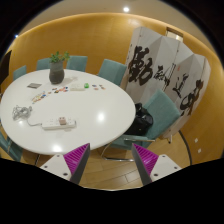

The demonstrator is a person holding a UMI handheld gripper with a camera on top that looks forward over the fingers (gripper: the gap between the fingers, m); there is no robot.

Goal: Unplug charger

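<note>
You've got open floor [105, 170] straight ahead at 12 o'clock, nothing between the spread fingers [76, 158]. The round white table [95, 125] blocks the 10 to 11 side, with a power strip [55, 124], a cable and small clutter on top. Teal chairs [158, 108] crowd 1 to 2 o'clock, and a white banner [165, 65] stands behind them.

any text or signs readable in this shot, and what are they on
Large black brush characters stand on the white hanging banners beyond the round white table; they look like Chinese calligraphy, too blurred to read.
The small items on the table show no readable labels.
The gripper has its fingers open, holding nothing.
</note>
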